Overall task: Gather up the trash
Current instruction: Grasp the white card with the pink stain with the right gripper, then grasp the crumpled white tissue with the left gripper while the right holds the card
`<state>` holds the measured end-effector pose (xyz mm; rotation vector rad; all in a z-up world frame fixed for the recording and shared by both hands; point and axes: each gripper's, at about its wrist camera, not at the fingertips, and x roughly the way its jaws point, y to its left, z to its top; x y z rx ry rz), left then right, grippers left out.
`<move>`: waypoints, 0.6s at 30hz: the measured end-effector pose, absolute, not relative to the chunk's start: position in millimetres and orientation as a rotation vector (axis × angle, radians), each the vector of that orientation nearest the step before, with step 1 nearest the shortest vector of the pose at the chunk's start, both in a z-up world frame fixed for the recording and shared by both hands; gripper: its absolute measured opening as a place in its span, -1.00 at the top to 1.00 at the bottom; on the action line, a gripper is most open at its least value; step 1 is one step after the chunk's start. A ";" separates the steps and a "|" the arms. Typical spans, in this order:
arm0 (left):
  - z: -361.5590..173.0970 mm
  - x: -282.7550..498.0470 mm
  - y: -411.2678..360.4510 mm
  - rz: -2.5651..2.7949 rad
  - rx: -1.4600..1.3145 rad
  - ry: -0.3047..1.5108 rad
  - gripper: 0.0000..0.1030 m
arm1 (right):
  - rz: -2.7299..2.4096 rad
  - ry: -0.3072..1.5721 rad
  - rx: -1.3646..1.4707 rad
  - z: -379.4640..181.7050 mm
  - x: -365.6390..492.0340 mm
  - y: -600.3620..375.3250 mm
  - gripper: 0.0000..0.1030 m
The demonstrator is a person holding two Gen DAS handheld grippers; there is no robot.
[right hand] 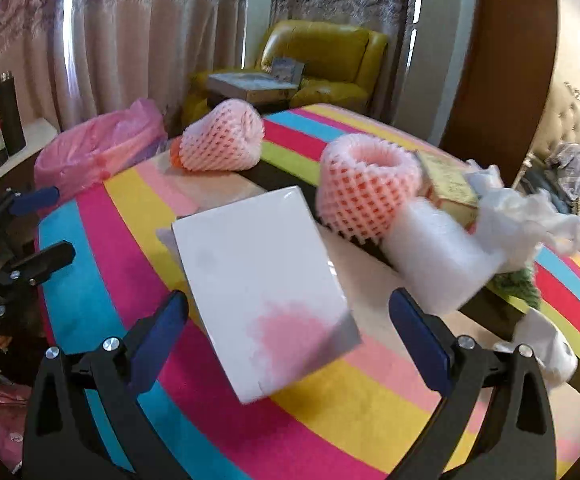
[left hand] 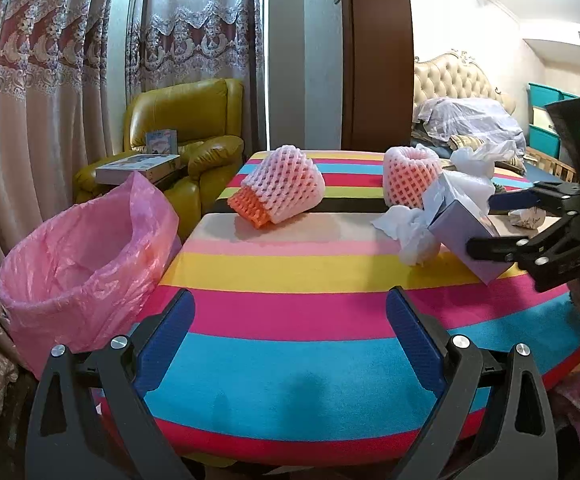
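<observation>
We see our left black plastic two-finger gripper and its right twin: blue ribbed pads, silver screws, perhaps one green indicator light.

A yellow leather armchair stands behind the striped surface, with a flat box across its arm and a small booklet propped on its seat. Lace-trimmed curtains hang behind. A tufted headboard rises at right. A dark flask stands on a side ledge.
</observation>
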<state>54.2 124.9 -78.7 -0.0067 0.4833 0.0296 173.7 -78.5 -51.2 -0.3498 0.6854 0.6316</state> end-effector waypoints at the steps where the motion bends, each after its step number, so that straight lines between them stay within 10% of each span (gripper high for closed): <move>1: -77.7 53.7 125.5 0.030 -0.008 0.482 -0.75 | 0.632 0.690 -0.356 -52.9 176.1 -75.1 -0.89; 6: -76.1 58.4 125.3 0.021 -0.012 0.495 -0.75 | 0.639 0.699 -0.355 -55.3 176.5 -74.1 -0.54; 18: -57.4 87.4 78.8 -0.092 0.051 0.519 -0.75 | 0.470 0.621 -0.242 -43.5 147.4 -144.2 -0.49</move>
